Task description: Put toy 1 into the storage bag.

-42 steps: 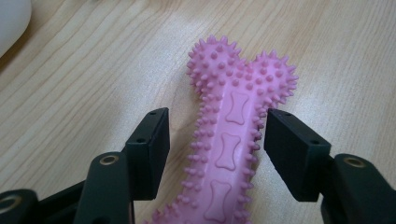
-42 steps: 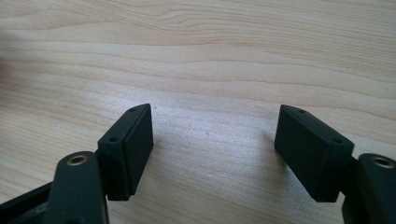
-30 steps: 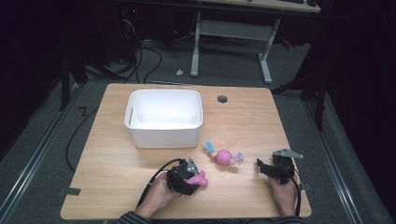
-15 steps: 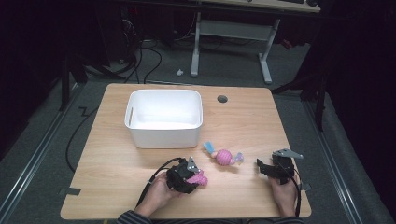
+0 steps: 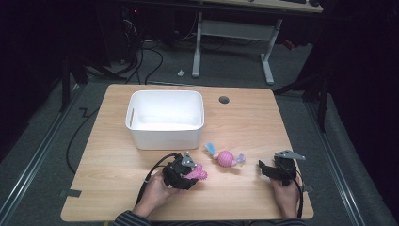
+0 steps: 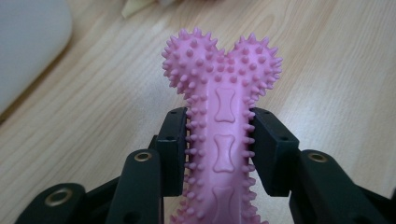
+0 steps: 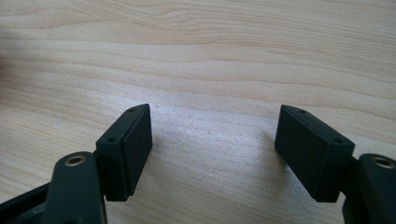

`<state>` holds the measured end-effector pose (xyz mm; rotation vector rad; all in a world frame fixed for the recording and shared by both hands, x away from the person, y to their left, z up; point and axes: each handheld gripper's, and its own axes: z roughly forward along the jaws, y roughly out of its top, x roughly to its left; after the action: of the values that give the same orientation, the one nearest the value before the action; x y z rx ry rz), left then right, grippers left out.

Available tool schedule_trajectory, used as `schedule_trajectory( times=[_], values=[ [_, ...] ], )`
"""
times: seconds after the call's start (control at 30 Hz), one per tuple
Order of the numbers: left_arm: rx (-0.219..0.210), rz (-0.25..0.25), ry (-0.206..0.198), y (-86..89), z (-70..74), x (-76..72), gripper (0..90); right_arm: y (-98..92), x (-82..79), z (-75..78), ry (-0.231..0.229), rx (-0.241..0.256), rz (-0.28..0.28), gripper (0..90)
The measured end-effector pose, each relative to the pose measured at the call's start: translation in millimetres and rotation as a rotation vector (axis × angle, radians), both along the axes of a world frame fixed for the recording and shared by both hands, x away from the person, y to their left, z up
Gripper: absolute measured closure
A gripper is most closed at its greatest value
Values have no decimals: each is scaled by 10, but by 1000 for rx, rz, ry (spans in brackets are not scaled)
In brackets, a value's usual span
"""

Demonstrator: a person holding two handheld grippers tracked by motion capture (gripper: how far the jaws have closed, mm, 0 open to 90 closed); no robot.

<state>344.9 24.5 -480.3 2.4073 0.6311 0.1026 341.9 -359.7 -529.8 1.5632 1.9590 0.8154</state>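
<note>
A pink spiky bone-shaped toy (image 6: 224,107) sits between the jaws of my left gripper (image 6: 219,135), which is shut on its shaft; the knobbed end sticks out past the pads. From above, that left gripper (image 5: 188,173) rests low near the table's front, with the bone toy (image 5: 197,174) poking out to the right. A pink ball toy with blue and lilac ends (image 5: 225,157) lies on the wood just right of it. My right gripper (image 5: 263,168) rests near the front right, and in its own view the right gripper (image 7: 215,154) is open over bare wood.
A white rectangular bin (image 5: 165,117) stands behind the left gripper, toward the table's back left. A round cable hole (image 5: 224,100) is in the wooden tabletop (image 5: 254,122) behind the bin's right side. Cables trail from both grippers toward the front edge.
</note>
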Motion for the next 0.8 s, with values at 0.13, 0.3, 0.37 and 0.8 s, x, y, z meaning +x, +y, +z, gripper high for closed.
schedule_trajectory(
  times=[0.13,0.3,0.37,0.8],
  values=[
    [-44,25,16,66,99,17,591,0,0,0,0,0,0,275],
    [-50,60,6,154,195,11,591,0,0,0,0,0,0,276],
    [-50,71,-3,189,241,0,591,0,-1,0,0,0,0,275],
    [-89,143,-69,522,581,-26,590,0,-1,0,0,0,0,275]
  ],
)
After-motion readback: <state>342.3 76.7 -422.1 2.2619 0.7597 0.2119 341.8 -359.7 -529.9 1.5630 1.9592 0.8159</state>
